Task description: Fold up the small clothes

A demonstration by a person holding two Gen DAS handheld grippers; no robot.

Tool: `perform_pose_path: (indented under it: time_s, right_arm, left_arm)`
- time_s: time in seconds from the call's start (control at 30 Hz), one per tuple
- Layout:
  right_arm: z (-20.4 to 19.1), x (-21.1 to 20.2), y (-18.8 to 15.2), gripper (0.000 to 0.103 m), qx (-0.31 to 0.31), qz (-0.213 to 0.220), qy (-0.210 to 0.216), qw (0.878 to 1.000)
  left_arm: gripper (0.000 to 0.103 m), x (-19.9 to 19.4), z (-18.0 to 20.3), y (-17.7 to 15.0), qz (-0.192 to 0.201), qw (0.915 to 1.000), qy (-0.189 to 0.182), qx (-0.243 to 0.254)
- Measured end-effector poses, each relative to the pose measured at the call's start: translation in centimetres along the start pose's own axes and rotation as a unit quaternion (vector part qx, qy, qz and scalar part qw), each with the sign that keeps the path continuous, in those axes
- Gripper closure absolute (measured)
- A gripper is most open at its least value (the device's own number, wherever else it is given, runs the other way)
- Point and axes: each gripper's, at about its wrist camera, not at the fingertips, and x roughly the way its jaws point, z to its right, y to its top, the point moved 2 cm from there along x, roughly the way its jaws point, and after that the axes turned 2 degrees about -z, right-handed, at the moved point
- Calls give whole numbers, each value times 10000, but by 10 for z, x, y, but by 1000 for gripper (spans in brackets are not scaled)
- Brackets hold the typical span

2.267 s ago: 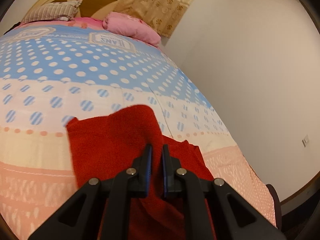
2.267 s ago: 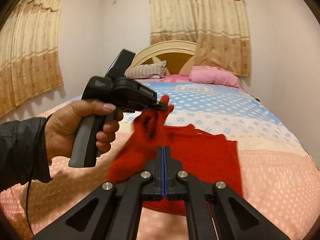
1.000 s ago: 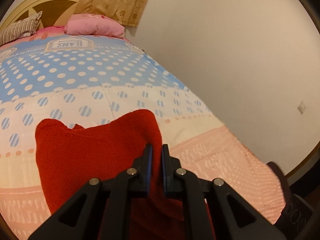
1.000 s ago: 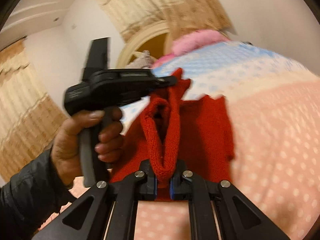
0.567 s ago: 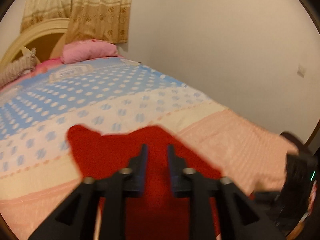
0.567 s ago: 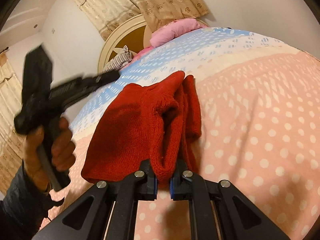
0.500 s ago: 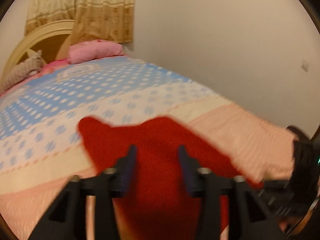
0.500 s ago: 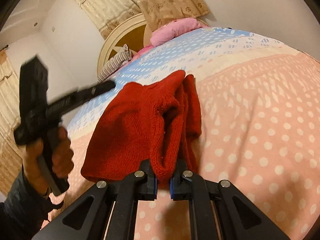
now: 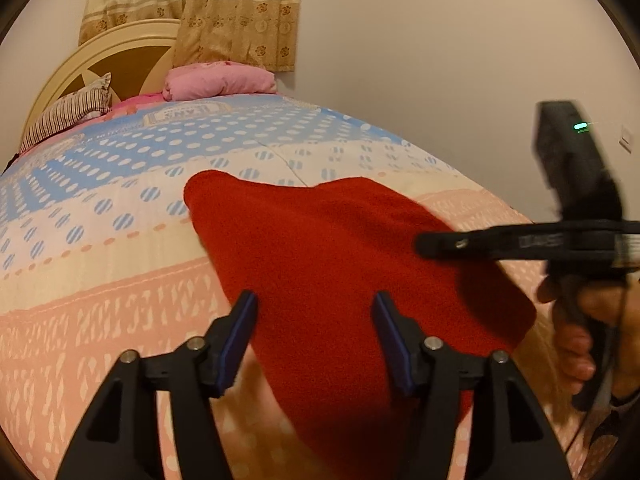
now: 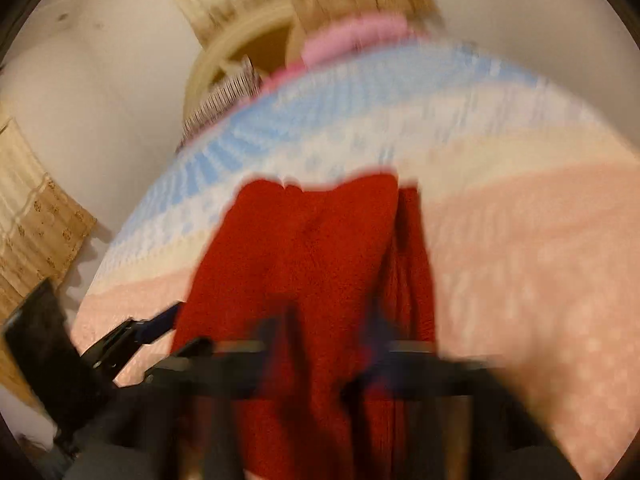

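**Red garment released on bed**

Left gripper [image 9: 312,336]: jaws wide, just been opening, nothing gripped; the red garment [image 9: 340,264] lies beneath and beyond them. Right gripper [image 10: 332,344]: heavily blurred, jaws just been opening, a gap visible, garment under them; grip cannot be confirmed. Garment lies folded on the bed [image 9: 100,280], on its peach band. Pillows [image 9: 218,84] at the headboard [image 9: 120,56].

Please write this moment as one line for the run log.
left tool: open, jaws just opened, above red knit garment | right tool: blurred, jaws just opening | garment: folded on bed
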Motion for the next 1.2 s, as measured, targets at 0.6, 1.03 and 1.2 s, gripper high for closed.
perform_pose_path:
  time_s: [0.6,1.03,1.2]
  right_arm:
    - [-25,-29,15,47,-916,792,-555,9911]
    - [11,32,29,48,-703,146,-205,9972]
    - [-15,-5,15,48,-970,673,-304,9925]
  left_arm:
    - [18,14,5,-20,-461,9987,-32,-213]
    - [8,-3,-18,-23,-123,9950,-88,-987]
    - [5,6,-17,-25,-302,9949,-44,-963]
